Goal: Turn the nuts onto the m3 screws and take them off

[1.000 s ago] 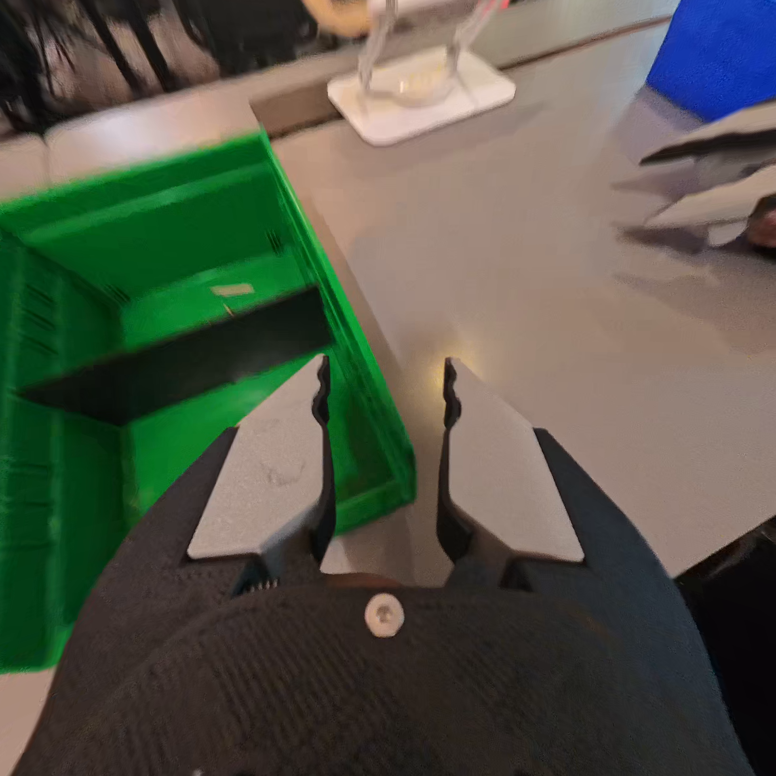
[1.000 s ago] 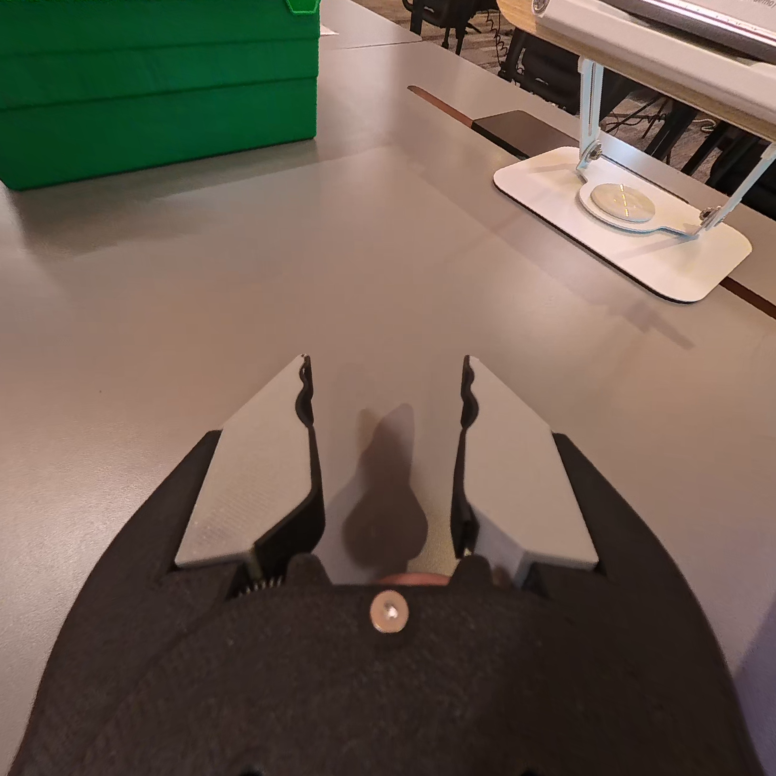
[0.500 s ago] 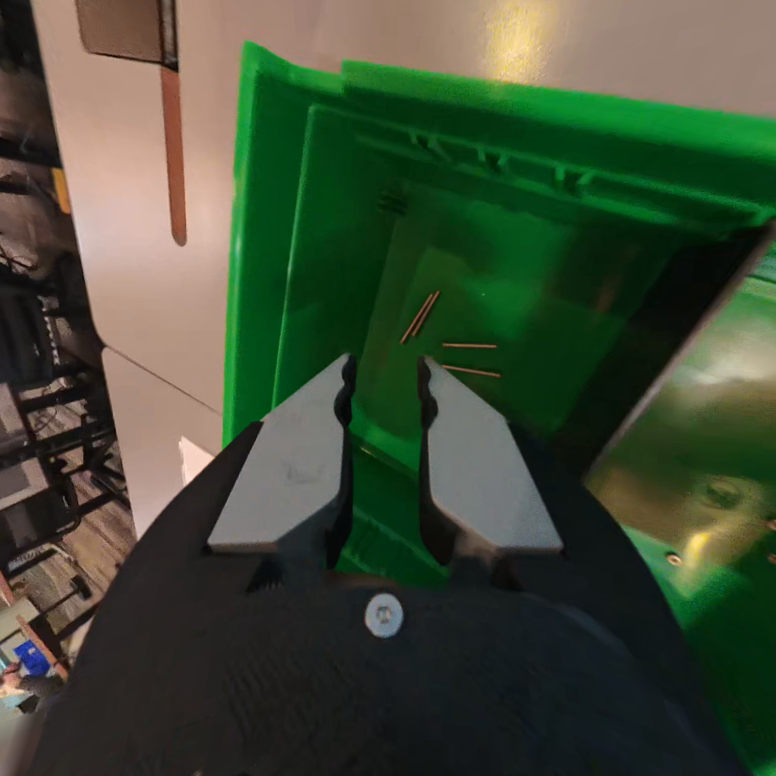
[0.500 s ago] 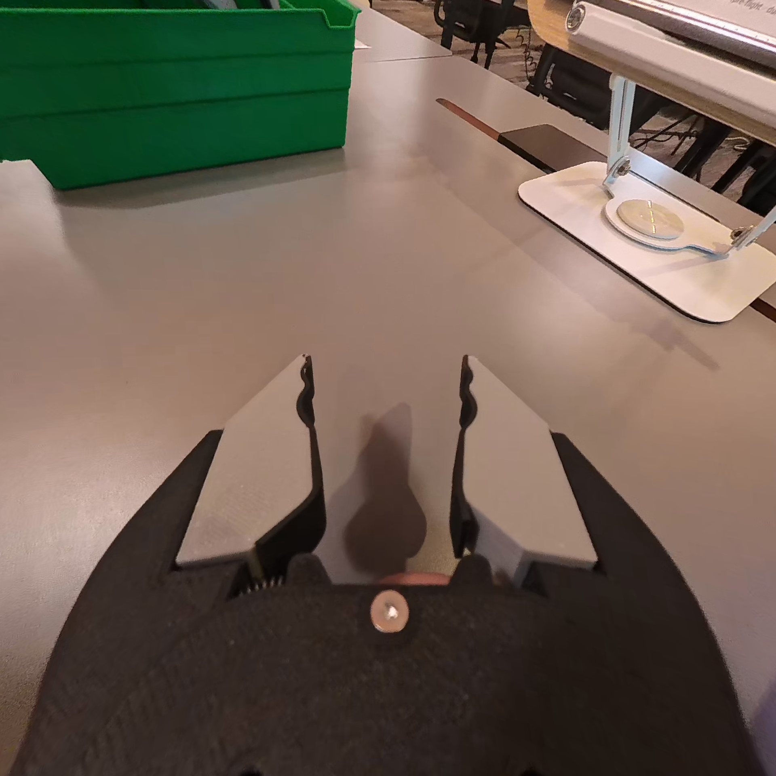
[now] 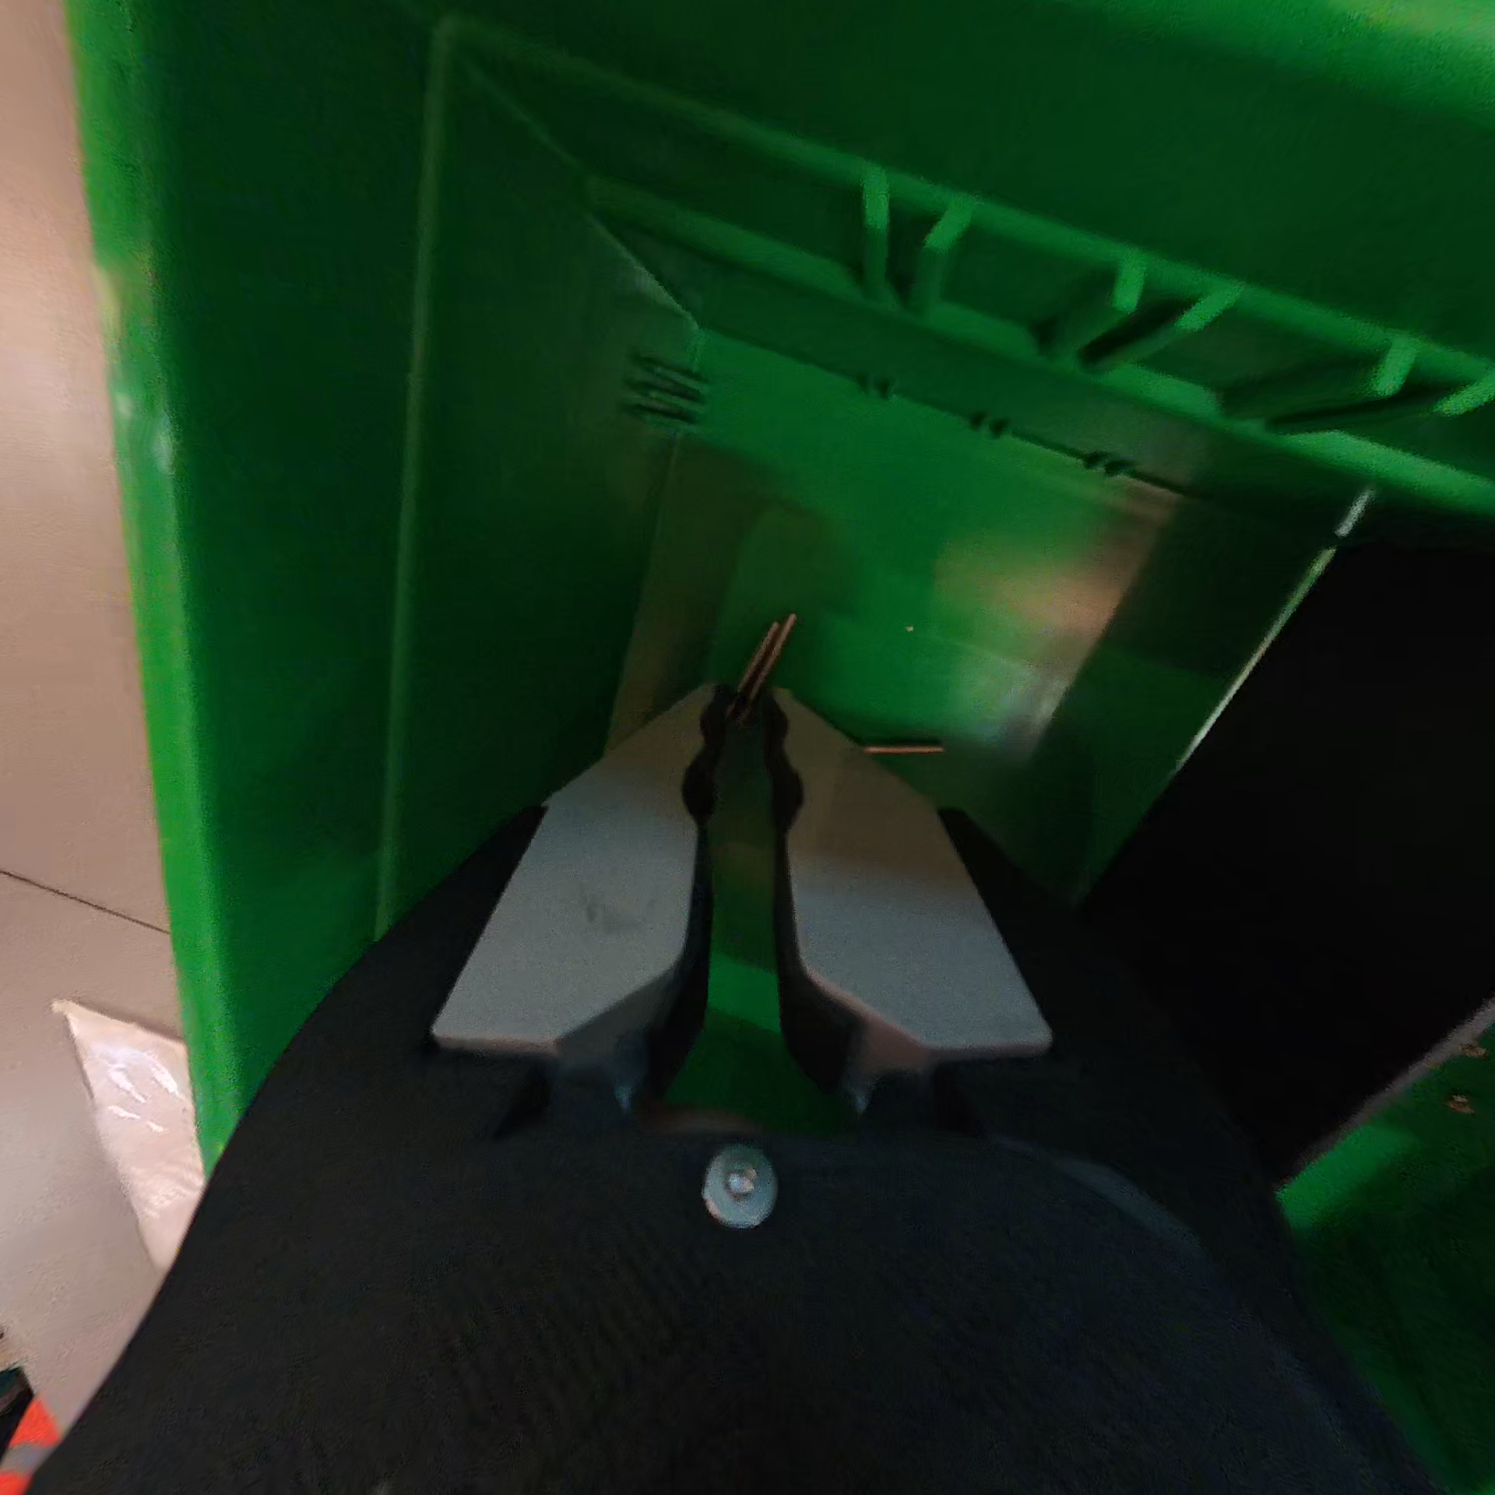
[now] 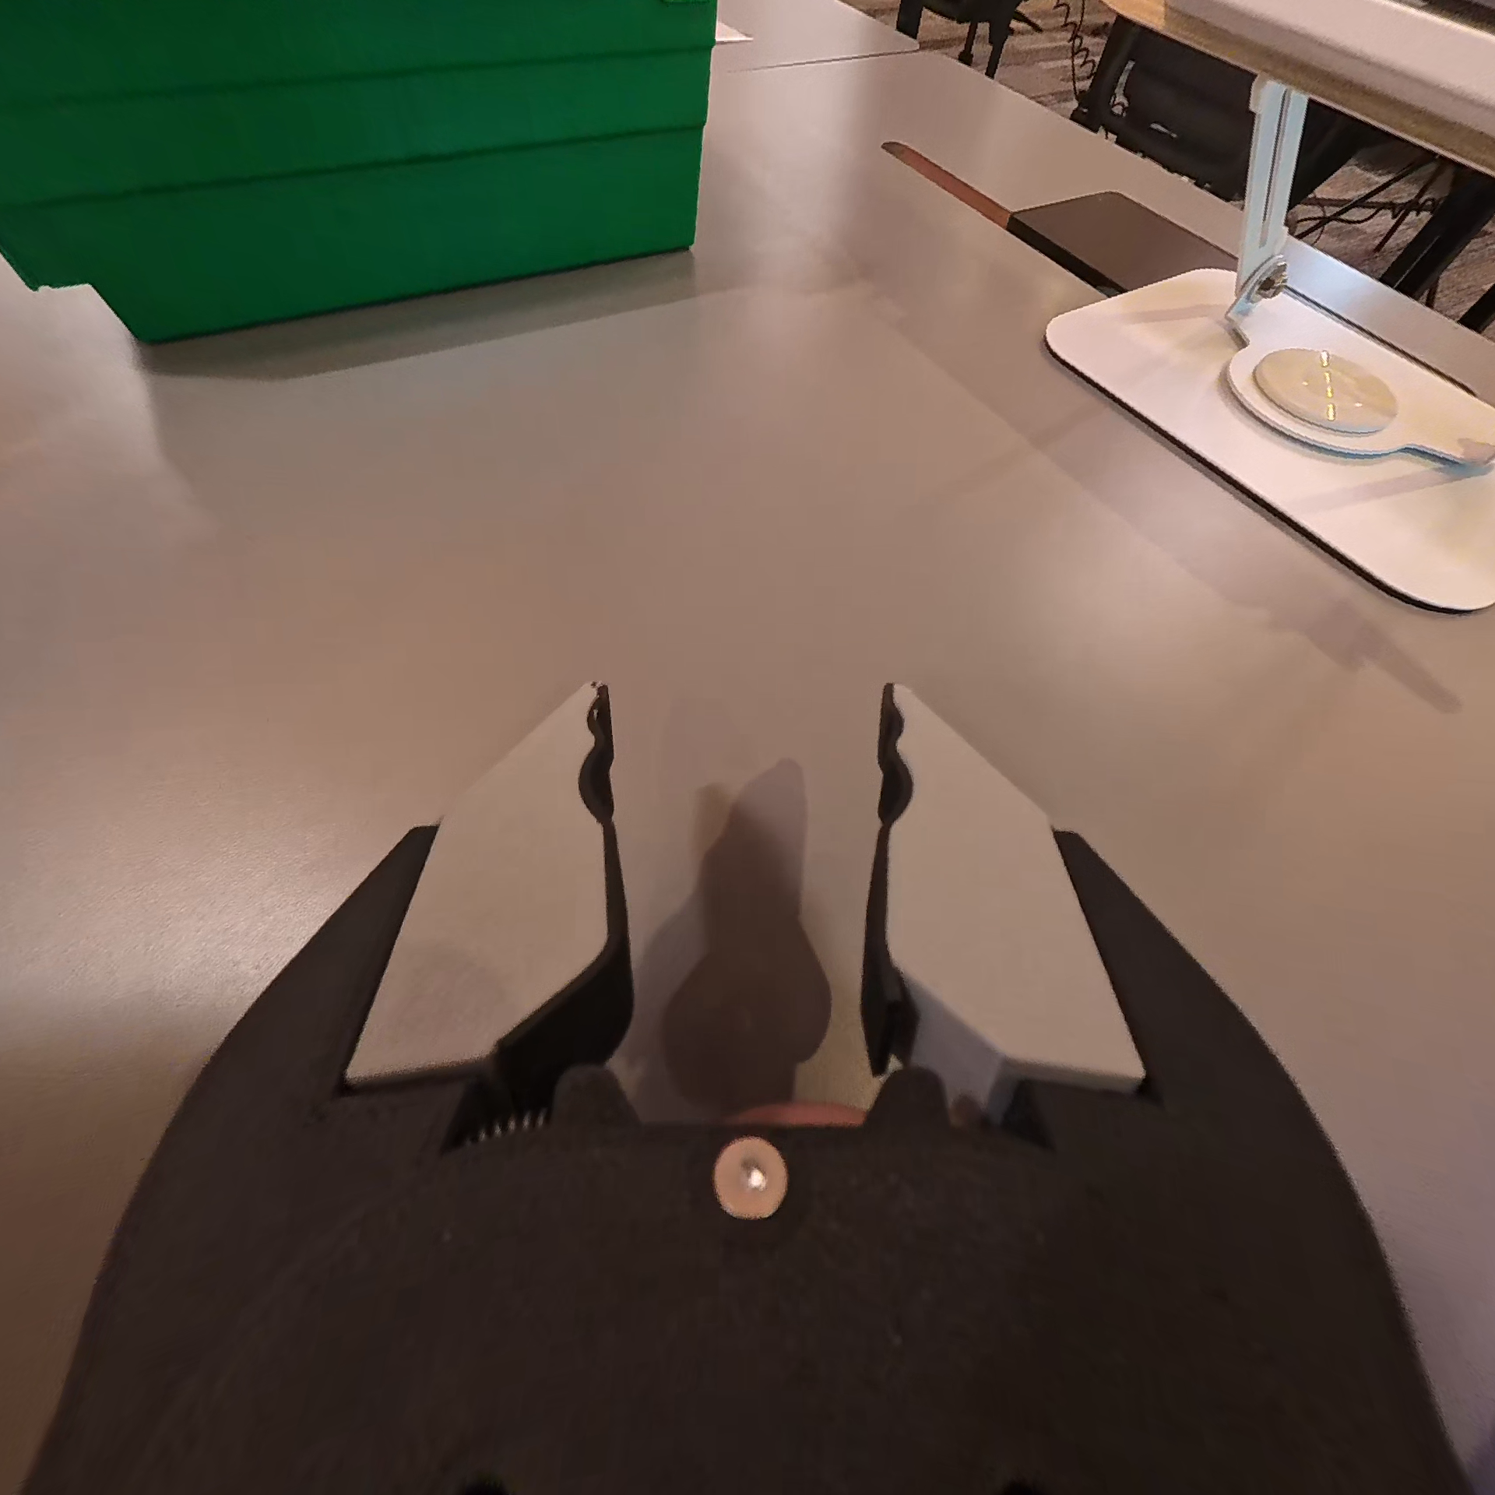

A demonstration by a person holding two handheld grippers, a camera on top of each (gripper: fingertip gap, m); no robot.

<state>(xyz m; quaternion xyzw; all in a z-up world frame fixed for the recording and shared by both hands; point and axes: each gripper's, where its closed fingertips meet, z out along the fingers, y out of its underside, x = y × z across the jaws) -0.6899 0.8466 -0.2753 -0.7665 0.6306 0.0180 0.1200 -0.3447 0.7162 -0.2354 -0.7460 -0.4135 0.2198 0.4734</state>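
My left gripper (image 5: 743, 702) reaches down into a green bin (image 5: 283, 485). Several thin brass-coloured m3 screws lie on the bin's floor. A pair of them (image 5: 768, 651) runs between my fingertips, and the jaws are closed to a narrow gap on their near end. Another screw (image 5: 902, 748) lies just right of the right finger. Small nuts (image 5: 1459, 1100) show in the neighbouring compartment at lower right. My right gripper (image 6: 744, 696) is open and empty, low over the grey table (image 6: 728, 485), well short of the bin (image 6: 364, 186).
A black divider (image 5: 1294, 809) walls off the bin's compartment on the right. A white plastic bag (image 5: 129, 1108) lies on the table left of the bin. A white stand base (image 6: 1213, 421) with a metal bracket sits at the right. My hands' fingertips stand some 40 cm from each other.
My left gripper swung from the table over the bin, went down into its compartment and closed its jaws around the pair of screws. The right gripper stayed open and drifted slightly.
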